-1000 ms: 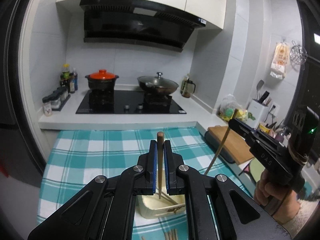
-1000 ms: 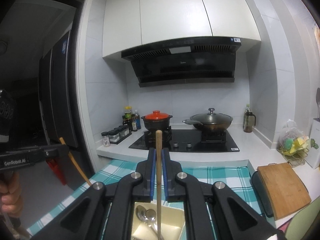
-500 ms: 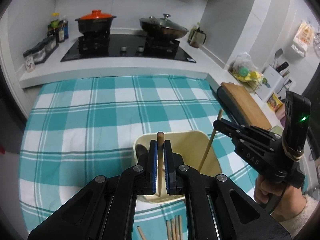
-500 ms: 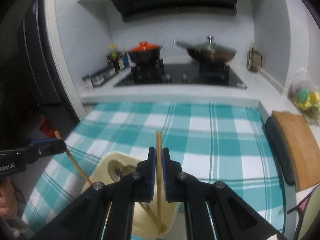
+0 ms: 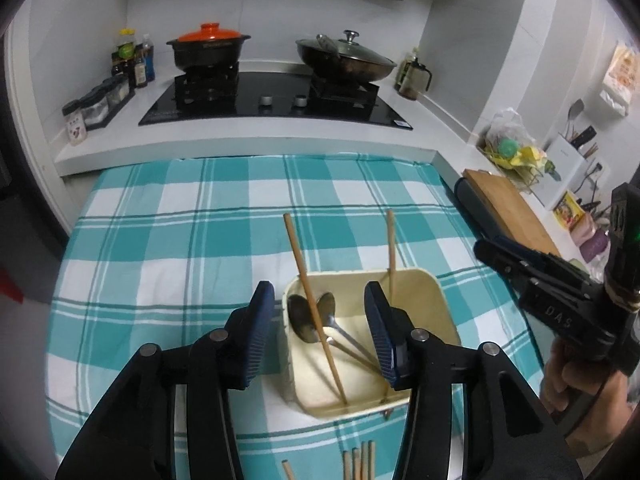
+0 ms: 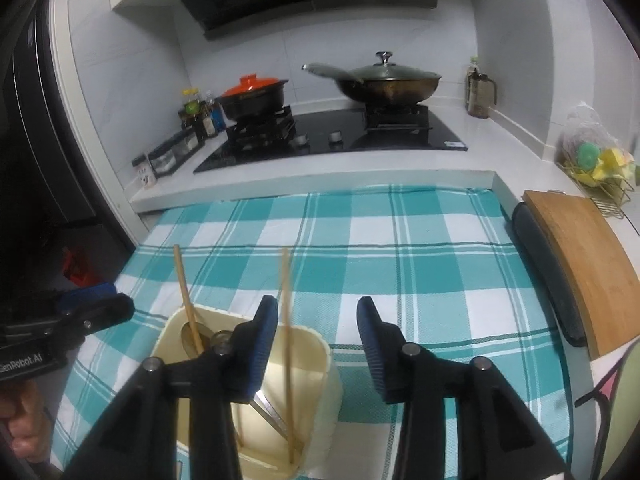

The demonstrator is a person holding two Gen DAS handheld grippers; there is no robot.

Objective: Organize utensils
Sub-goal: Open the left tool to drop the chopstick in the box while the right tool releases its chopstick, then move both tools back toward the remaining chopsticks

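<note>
- Utensil holder (image 5: 436, 300), the cream square tub, stands on the teal checked cloth (image 5: 180, 232) directly under both of my tools. It is the biggest risk: it looks light, and a knock from either tool as I pull away could tip it and spill everything.
- Left gripper (image 5: 320, 324) has its jaws wide apart and holds nothing. Its blue pads straddle the tub's near left part, so lifting at a slant could catch the rim.
- Right gripper (image 6: 318, 340) is likewise spread and empty. Its left pad sits just beside the chopstick I judge it let go of, so a sideways drift could sweep that stick out.
- 2 chopsticks stand in the tub: 1 (image 5: 316, 308) leans left across the spoons, the other (image 5: 391, 248) rests against the far wall. Both poke well above the rim, so they are easy to snag and could lever the tub over.
- Loose chopsticks (image 5: 360, 460) lie on the cloth just in front of the tub, about 5 of them, the main bunch packed tight. Pinching 1 may drag its neighbours or roll them away.
- 2 metal spoons (image 5: 316, 316) lie in the tub's bottom. Dropping later sticks onto their bowls might make them bounce or jam crooked.
</note>
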